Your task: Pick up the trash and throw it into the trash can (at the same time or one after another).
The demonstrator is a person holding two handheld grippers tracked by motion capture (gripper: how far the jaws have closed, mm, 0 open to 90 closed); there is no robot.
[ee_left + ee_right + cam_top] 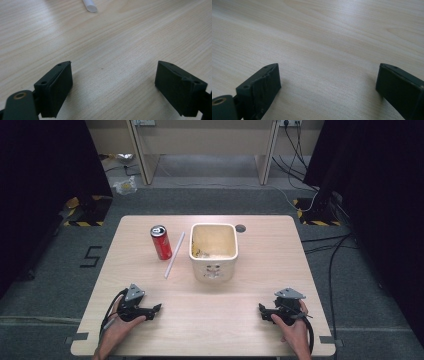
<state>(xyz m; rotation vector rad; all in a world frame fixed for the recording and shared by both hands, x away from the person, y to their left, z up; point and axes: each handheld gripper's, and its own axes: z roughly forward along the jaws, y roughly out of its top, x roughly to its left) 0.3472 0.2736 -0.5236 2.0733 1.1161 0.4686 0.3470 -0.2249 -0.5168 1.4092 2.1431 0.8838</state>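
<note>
A red drink can [161, 241] stands upright on the wooden table [260, 315], left of a cream square tub [213, 251]. Between them lies a white straw [175, 254], whose near end [89, 5] shows in the left gripper view. My left gripper [156, 309] rests near the table's front left, held by a hand, jaws wide apart over bare wood [113, 72]. At the front right, my right gripper [261, 309] rests in the other hand, its jaws also spread with nothing between them [328, 80].
A dark round hole [240, 228] sits in the table behind the tub. Cables [320, 245] run over the grey floor to the right, and a desk frame [205, 150] stands beyond the table.
</note>
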